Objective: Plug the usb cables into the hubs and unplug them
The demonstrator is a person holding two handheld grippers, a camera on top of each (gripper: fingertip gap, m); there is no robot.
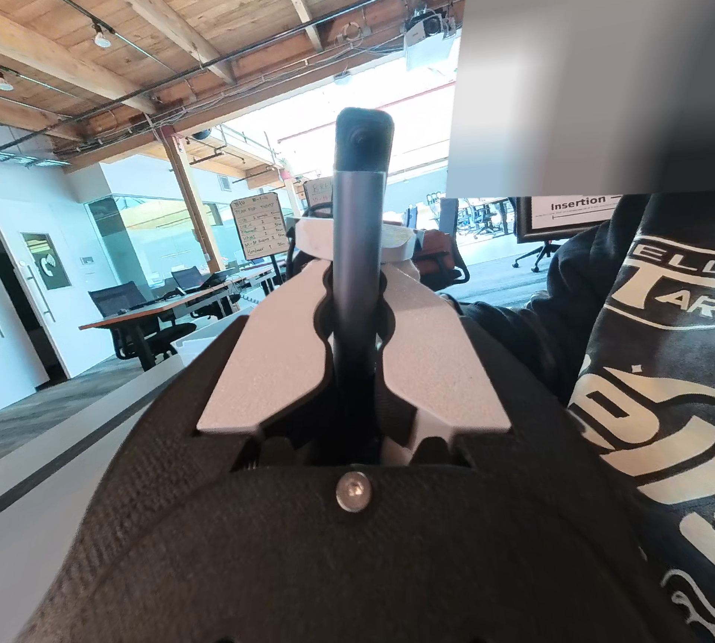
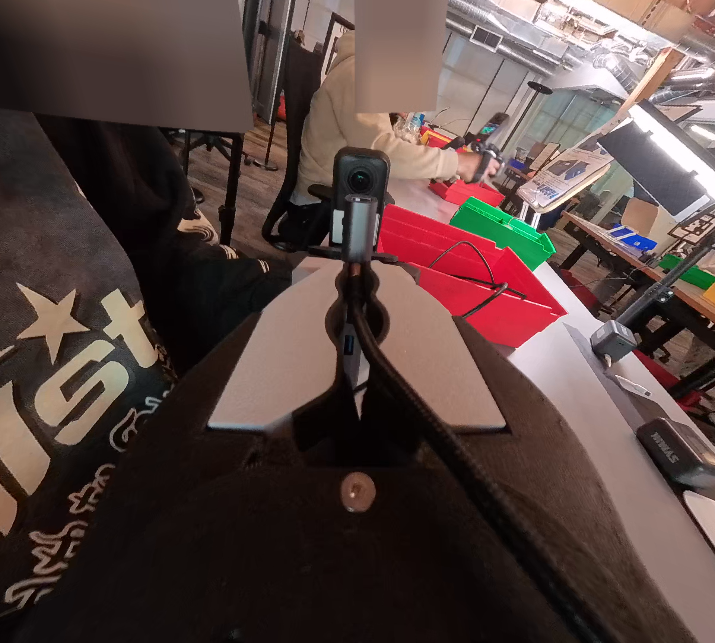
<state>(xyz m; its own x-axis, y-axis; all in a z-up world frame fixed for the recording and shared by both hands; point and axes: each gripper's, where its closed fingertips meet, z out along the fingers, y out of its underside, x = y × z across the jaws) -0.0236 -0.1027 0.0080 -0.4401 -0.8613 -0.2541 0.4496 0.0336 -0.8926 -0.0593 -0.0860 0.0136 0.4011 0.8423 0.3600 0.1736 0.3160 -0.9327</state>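
I have both tools raised off the white table (image 2: 549,365) and aimed at each other, so each wrist view looks straight at the other gripper's camera. My left gripper (image 1: 355,299) is clamped around a slim grey USB hub (image 1: 354,237), which stands up between the white fingers (image 1: 282,349) with its long body running away from me; holding it by the lower half leaves the far end free and keeps it stiff against a push. My right gripper (image 2: 358,278) is closed on a braided black cable (image 2: 390,365) just behind its grey metal plug housing (image 2: 360,229), the cord trailing back over the tool body, so the connector sticks out ahead of the tips and can be steered. From these angles I cannot tell whether plug and hub are mated or only lined up. More cable lies in the red bin (image 2: 514,299) beside me.
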